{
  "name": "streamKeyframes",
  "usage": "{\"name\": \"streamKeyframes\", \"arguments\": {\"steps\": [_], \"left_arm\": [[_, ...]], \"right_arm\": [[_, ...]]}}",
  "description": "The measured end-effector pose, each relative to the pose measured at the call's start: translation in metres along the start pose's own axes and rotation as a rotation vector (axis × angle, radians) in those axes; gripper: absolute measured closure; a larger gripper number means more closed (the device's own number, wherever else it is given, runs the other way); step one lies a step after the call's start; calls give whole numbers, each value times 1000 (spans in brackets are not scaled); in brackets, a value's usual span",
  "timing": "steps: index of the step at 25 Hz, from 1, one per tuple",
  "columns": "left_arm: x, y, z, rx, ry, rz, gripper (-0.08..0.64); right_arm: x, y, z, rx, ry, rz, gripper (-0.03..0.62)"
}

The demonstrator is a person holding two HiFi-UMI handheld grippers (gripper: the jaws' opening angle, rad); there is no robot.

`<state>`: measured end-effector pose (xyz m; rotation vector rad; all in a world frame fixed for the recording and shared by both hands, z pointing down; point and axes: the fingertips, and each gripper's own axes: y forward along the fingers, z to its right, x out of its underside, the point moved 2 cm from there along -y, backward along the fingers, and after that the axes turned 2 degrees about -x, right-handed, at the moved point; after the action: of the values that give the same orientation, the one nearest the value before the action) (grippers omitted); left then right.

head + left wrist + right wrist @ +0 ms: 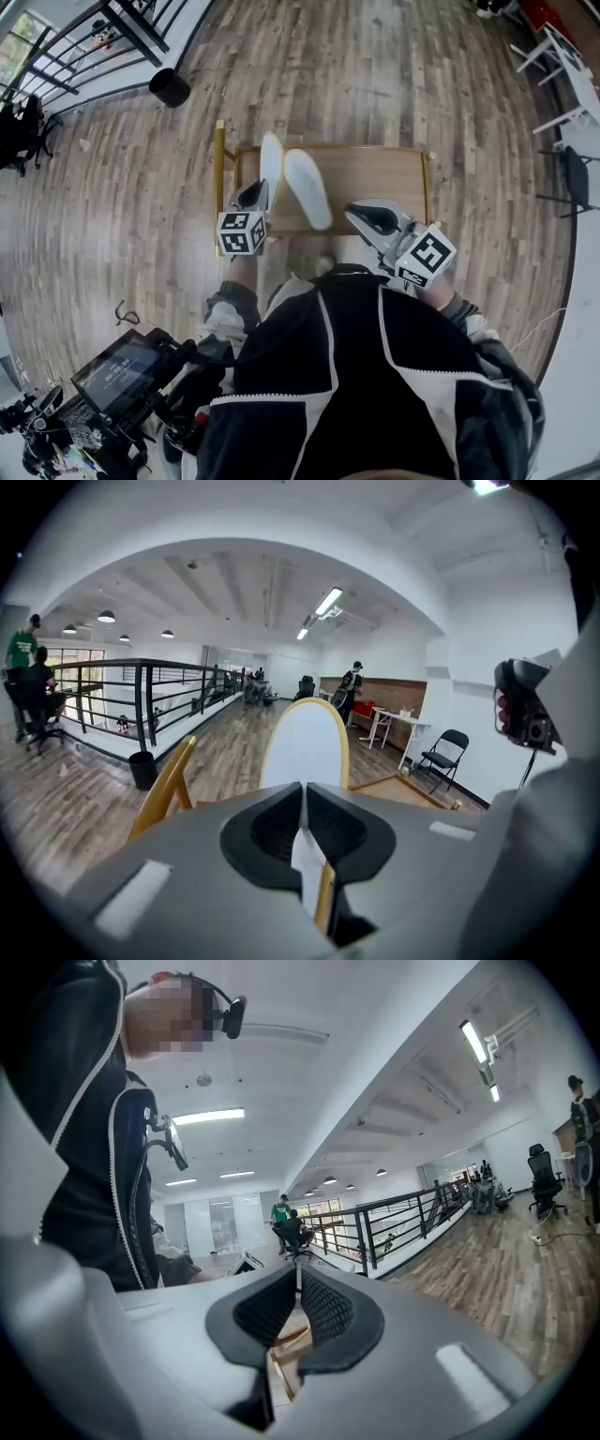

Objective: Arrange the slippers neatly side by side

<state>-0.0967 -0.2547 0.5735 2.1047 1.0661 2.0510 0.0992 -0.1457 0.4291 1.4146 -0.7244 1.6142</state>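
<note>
Two white slippers are over a small wooden table. One slipper lies flat on the tabletop, toe pointing away and a little left. The other slipper is raised on its edge just left of it, and my left gripper is shut on its near end. In the left gripper view this slipper stands up beyond the jaws as a white oval sole with a yellowish rim, its end pinched in my left gripper. My right gripper hovers at the table's near right corner, shut and holding nothing.
A black bin stands on the wood floor beyond the table, next to a black railing. White tables and a black folding chair are at the right. A device with a screen sits at the lower left.
</note>
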Motion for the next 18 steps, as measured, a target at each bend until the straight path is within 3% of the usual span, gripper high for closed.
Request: {"name": "streamKeyframes", "arguments": {"steps": [4, 8, 15, 18], "left_arm": [[-24, -31, 17, 25, -42, 133, 529], [-30, -55, 26, 22, -70, 180, 529], [6, -48, -1, -49, -96, 92, 529], [34, -34, -26, -116, -161, 15, 529]], "right_arm": [[1, 6, 4, -13, -2, 1, 571], [3, 12, 7, -29, -1, 2, 571], [8, 16, 5, -45, 1, -13, 571], [8, 12, 2, -33, -4, -26, 578]]}}
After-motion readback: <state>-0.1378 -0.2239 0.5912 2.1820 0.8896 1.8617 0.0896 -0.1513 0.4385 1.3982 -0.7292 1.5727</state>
